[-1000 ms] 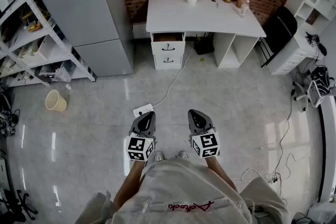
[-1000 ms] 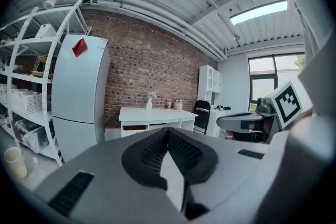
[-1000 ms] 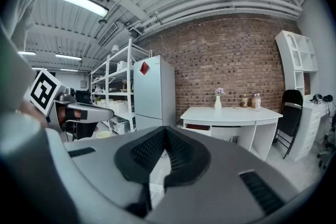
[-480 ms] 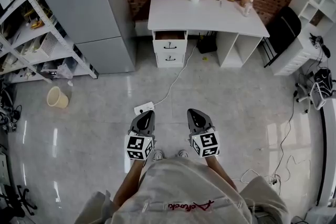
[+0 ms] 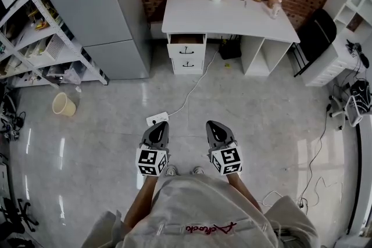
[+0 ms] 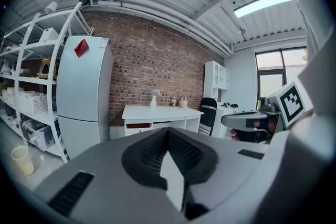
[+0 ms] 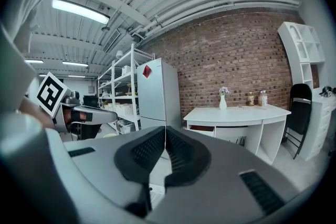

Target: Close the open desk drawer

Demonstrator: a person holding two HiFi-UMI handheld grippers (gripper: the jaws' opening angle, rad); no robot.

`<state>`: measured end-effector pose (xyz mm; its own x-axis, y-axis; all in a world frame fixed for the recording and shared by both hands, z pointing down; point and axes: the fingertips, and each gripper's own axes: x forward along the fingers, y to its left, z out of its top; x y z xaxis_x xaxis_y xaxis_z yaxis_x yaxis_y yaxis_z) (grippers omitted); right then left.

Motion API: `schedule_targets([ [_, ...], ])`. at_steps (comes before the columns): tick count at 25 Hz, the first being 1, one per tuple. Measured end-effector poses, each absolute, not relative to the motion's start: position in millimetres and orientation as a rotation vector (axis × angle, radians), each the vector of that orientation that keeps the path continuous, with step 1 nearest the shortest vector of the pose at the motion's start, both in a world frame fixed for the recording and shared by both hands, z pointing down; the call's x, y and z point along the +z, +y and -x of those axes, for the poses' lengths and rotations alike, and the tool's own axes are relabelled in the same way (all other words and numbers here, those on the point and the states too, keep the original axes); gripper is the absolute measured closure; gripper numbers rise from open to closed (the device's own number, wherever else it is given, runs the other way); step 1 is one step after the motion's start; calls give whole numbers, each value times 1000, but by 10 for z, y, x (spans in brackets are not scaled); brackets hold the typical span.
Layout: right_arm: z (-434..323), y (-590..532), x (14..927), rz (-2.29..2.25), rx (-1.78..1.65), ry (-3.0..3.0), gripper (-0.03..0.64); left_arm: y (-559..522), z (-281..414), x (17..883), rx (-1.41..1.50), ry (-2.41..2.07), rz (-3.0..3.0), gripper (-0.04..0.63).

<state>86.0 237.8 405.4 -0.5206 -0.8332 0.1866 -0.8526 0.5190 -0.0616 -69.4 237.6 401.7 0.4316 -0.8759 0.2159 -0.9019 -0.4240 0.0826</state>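
Edged slightly forward, left tongs (image 5: 159,125) and right tongs (image 5: 214,125), closed empty, sit well short of drawer (image 5: 186,39).

Both arms are stuck out in front, side by side with a gap between them. The left gripper (image 5: 160,125) and right gripper (image 5: 213,125) point forward, tipped slightly down. Jaws on both are pressed together, nothing in either one. The bare left forearm (image 5: 141,204) and right forearm (image 5: 240,186) run back to the torso.
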Motion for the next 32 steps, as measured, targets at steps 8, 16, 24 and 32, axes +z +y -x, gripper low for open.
schedule_targets([
  [8,-1096,2459,4208,-1397,247,-2637,598,2518,454,4134,240,-1603,-2452,583],
  [16,-1225,2479,4293,-1388,254,-2622,598,2543,462,4219,246,-1641,-2408,583],
  [24,-1229,2337,4348,-1405,261,-2608,598,2393,478,4288,249,-1630,-2409,583],
  [32,-1010,1905,4519,-1401,255,-2580,598,1887,651,4484,225,-1595,-2410,583],
])
